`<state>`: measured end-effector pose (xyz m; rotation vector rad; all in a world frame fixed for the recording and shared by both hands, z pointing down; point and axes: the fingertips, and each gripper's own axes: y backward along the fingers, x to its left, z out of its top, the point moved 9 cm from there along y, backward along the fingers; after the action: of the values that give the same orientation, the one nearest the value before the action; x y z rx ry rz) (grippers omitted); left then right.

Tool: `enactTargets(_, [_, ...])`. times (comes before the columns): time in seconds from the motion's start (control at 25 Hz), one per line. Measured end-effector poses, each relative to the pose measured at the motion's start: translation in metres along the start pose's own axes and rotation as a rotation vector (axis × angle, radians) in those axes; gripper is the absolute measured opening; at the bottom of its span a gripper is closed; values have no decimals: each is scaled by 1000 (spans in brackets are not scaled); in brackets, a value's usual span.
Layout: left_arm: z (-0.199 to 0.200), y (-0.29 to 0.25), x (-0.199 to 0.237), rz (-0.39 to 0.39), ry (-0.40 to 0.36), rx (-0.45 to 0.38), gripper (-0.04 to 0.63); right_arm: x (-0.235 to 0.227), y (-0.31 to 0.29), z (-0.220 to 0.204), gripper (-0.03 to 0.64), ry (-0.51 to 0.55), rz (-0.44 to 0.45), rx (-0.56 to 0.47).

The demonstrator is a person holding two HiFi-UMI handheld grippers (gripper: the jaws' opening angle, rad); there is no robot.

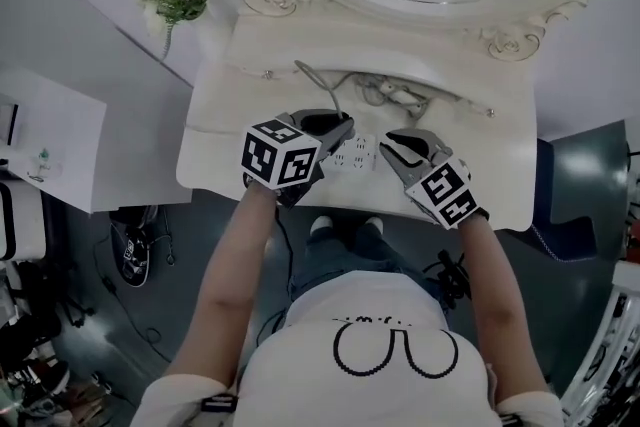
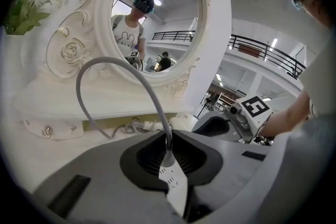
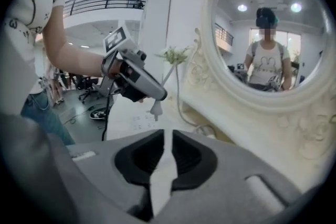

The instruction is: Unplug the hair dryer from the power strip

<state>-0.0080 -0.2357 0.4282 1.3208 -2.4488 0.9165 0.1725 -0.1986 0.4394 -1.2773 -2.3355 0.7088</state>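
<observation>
Here left gripper jaws clamp the plug; right gripper jaws narrowly apart, empty

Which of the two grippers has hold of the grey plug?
The left gripper: its jaws pinch the grey plug, which hangs clear of the white power strip. The right gripper has nothing between its jaws.

Left tool clamped, right tool slightly parted, both angled downward
</observation>
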Motion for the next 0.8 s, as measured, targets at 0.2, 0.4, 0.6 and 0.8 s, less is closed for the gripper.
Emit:
enactTargets(0.2, [8, -3, 3, -5, -12, -10, 36, -12, 28, 3, 2, -26, -129, -10])
enactTargets(0.4, [7, -11, 21, 55, -6, -1, 37, -7, 34, 3, 2, -67, -194, -10])
enactTargets(0.6, [2, -41, 31, 24, 64, 129, 38, 2, 35, -1, 2, -133, -225, -21])
enactTargets(0.8, [5, -92, 19, -1, 91, 230, 41, 5, 42, -10, 2, -166, -262, -6])
